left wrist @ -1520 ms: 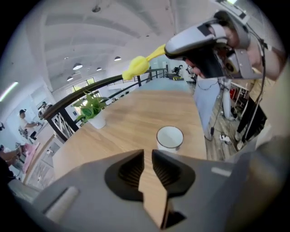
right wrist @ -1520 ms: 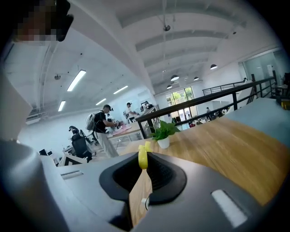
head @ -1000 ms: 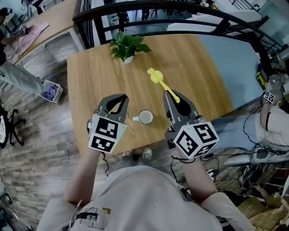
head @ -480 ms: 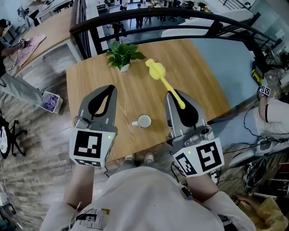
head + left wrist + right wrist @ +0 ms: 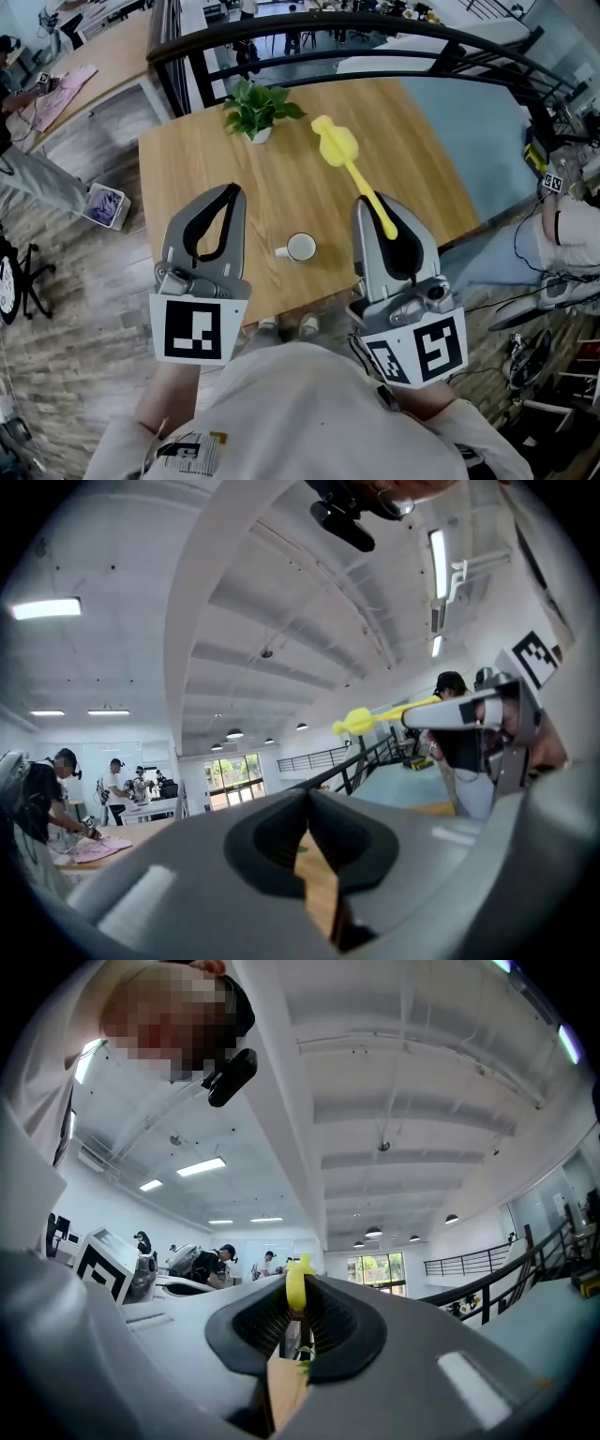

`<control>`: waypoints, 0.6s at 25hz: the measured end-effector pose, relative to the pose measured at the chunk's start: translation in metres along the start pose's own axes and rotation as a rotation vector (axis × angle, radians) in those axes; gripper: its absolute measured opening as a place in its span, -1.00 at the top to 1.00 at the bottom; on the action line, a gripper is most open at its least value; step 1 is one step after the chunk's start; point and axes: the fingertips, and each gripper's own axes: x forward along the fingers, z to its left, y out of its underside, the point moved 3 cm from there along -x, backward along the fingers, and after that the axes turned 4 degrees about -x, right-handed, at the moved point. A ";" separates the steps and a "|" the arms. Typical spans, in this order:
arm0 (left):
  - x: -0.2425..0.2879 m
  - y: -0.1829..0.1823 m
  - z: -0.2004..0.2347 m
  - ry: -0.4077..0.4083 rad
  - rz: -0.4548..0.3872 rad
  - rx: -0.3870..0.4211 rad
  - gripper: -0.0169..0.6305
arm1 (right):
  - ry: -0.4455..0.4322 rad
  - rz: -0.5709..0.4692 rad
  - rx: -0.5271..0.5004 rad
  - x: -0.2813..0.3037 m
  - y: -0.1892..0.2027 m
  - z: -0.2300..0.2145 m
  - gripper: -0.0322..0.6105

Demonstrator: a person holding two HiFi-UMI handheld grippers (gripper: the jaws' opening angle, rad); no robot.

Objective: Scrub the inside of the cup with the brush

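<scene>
A white cup stands upright on the wooden table, handle to the left, between my two raised grippers. My right gripper is shut on the handle of a yellow brush, whose bristle head sticks out ahead over the table, well above and beyond the cup. In the right gripper view the yellow handle sits pinched between the jaws of the right gripper. My left gripper is shut with nothing in it, to the cup's left; its jaws meet in the left gripper view, where the brush also shows.
A small potted plant stands at the table's far edge. A black railing runs behind the table. A basket sits on the floor at left. Cables and gear lie to the right. People work at distant desks.
Both grippers have risen toward the camera and look larger. The brush has come up with the right gripper. The cup has stayed in place.
</scene>
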 end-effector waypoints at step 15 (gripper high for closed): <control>0.004 0.026 -0.016 0.048 0.071 -0.021 0.94 | -0.002 0.024 0.034 0.002 0.014 -0.003 0.79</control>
